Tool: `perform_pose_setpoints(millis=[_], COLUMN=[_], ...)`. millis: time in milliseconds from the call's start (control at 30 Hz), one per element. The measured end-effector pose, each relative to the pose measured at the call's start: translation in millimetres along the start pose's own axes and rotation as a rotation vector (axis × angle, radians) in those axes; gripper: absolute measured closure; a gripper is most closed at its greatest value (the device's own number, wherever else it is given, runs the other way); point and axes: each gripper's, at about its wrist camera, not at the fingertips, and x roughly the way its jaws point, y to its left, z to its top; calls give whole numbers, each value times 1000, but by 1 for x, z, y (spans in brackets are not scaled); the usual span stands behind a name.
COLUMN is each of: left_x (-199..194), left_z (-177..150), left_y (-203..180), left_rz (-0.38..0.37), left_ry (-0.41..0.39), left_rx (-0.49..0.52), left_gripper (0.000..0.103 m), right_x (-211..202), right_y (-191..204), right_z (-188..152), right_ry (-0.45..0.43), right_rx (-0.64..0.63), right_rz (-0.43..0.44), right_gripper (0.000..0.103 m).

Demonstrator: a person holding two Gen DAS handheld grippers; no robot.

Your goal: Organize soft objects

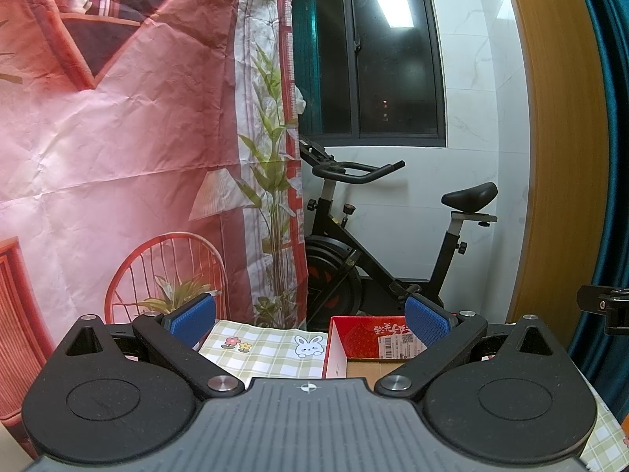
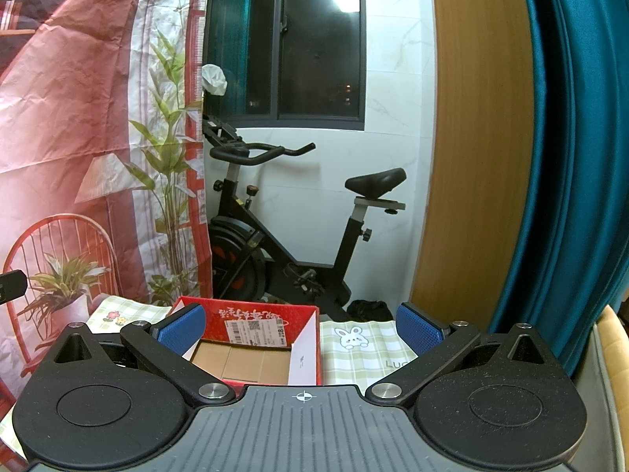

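My left gripper (image 1: 310, 320) is open, its blue pads wide apart with nothing between them. It hovers over a green-checked tablecloth (image 1: 267, 348) printed with a bunny and flowers. A red cardboard box (image 1: 365, 340) with a bare brown floor sits just right of centre in the left wrist view. My right gripper (image 2: 300, 326) is also open and holds nothing. It hangs above the same red box (image 2: 255, 338), whose inside shows no contents. No soft object shows in either view.
A pink printed backdrop (image 1: 118, 137) hangs at the left behind the table. A black exercise bike (image 2: 283, 236) stands beyond the table under a dark window. A wooden panel (image 2: 471, 157) and teal curtain (image 2: 570, 157) fill the right. The tablecloth (image 2: 365, 350) continues right of the box.
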Motion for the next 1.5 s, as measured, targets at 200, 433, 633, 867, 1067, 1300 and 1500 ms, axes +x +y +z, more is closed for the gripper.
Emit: perform_pose_setpoints(millis=[200, 433, 633, 867, 1067, 1300, 1500], left_x=[1, 1, 8, 25, 49, 78, 97], left_z=[1, 2, -2, -21, -48, -84, -112], left_y=[0, 0, 2, 1, 8, 14, 15], left_rz=[-3, -13, -42, -35, -87, -107, -145], left_ry=[1, 9, 26, 39, 94, 195, 271], left_rx=[0, -3, -21, 2, -24, -44, -57], left_gripper=[0, 0, 0, 0, 0, 0, 0], right_x=[-1, -3, -1, 14, 36, 67, 90], right_y=[0, 2, -4, -12, -4, 11, 26], right_z=[1, 4, -2, -22, -51, -93, -126], right_ry=[0, 0, 0, -53, -76, 42, 125], right_rx=[2, 3, 28, 59, 26, 36, -27], right_rz=[1, 1, 46, 144, 160, 246, 200], right_gripper=[0, 0, 0, 0, 0, 0, 0])
